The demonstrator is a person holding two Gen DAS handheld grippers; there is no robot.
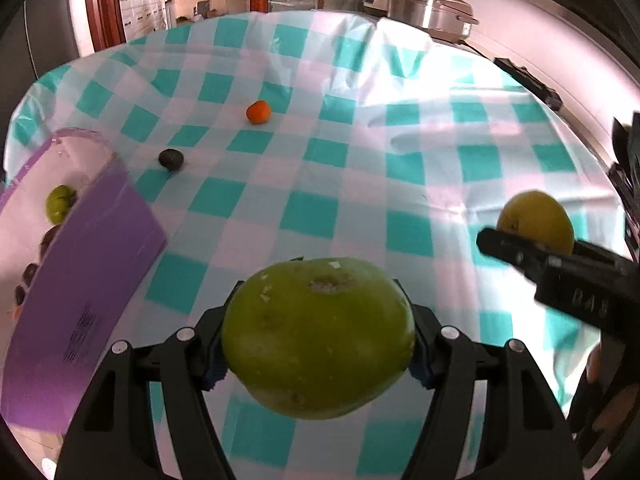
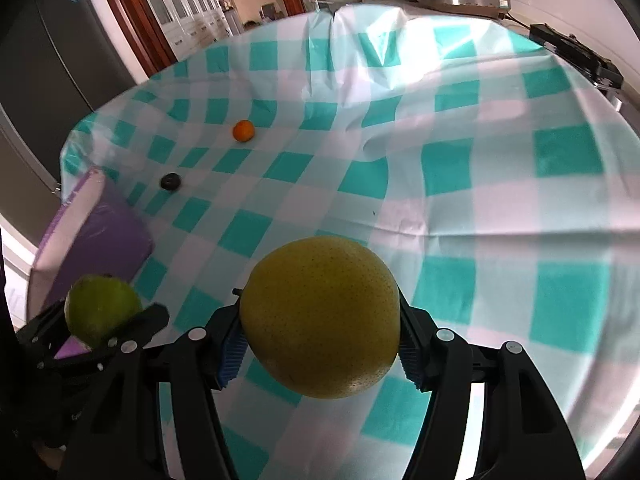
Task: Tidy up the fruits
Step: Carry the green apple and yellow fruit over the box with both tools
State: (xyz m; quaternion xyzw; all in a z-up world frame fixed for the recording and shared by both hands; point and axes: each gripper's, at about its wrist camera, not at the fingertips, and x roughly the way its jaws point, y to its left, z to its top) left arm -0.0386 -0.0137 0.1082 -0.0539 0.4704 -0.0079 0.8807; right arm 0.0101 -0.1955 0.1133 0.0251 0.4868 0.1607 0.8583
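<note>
— How was the left claw [image 1: 318, 344] found?
— It was clamped on a green apple [image 1: 318, 338], low in the centre of the left wrist view; the blue pads [image 1: 216, 372] were pressed against both its sides, and the fruit was held clear of the checked cloth [image 1: 360, 152] spread over the surface.

— And the right claw [image 2: 320, 336]?
— A yellow pear [image 2: 320, 316] was gripped between its fingers in the same manner, low in the centre of the right wrist view. The same pear [image 1: 536, 220] was seen at the right edge of the left view, and the green apple [image 2: 100, 308] at the lower left of the right view, so the two claws were held side by side above the cloth.

— Where were the other fruits seen?
— A small orange fruit [image 1: 258, 112] and a dark plum [image 1: 171, 159] were left on the cloth, upper left of centre, apart from each other. A purple box [image 1: 92, 264] was seen at the left edge, with a small green fruit [image 1: 60, 204] lying inside it.
</note>
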